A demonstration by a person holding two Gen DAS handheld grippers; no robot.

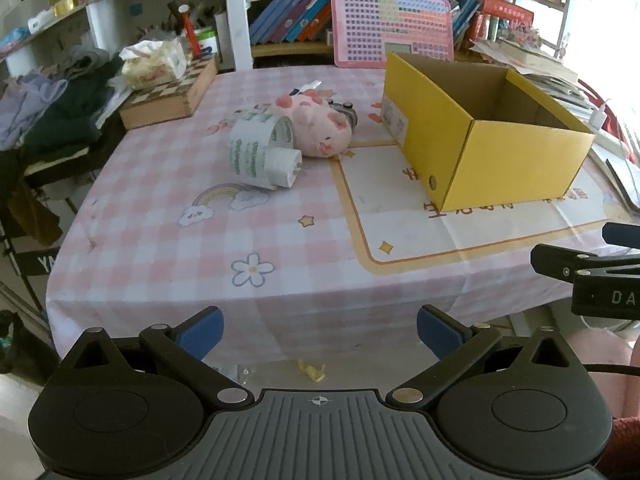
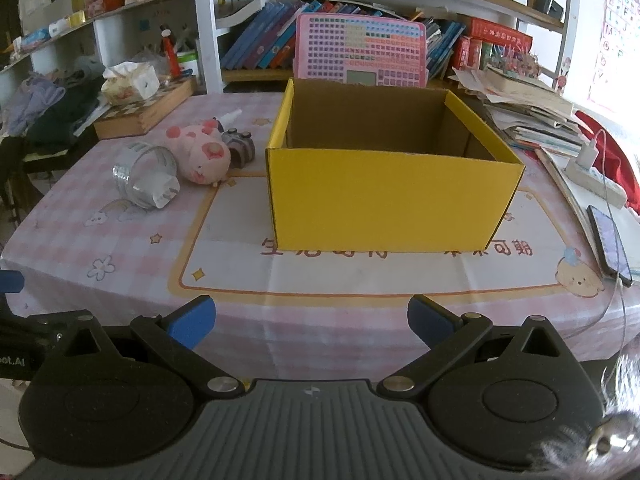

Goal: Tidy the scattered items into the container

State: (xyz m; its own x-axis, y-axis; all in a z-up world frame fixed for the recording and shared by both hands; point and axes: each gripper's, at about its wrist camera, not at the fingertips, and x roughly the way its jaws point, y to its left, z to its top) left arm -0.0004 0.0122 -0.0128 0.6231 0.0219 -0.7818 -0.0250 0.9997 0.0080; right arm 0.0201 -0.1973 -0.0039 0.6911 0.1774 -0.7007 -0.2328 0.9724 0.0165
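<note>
Left wrist view: the left gripper (image 1: 320,332) hangs off the near edge of the table (image 1: 160,240), its blue pads spread wide apart and holding nothing. Far across the pink checked cloth lie the scattered items in one cluster: a roll of tape (image 1: 260,150) on its side, a pink plush pig (image 1: 316,128) touching it on the right, and a small grey toy (image 1: 346,112) just behind the pig. The yellow box (image 1: 500,160) stands to the right of them, open at the top, and no item shows in the part of its inside that is visible. By the look of it no item has been picked yet; the next move calls for a forward reach over bare cloth to the tape roll, the nearest piece. A wooden chessboard box (image 1: 172,96) sits far left, well apart from the cluster.

Right wrist view: the right gripper (image 2: 312,324) also waits at the near edge, pads wide apart and bare. The box faces it squarely, with open cloth between. A phone (image 2: 610,240) and cable lie along the right edge, so room there is tighter.
</note>
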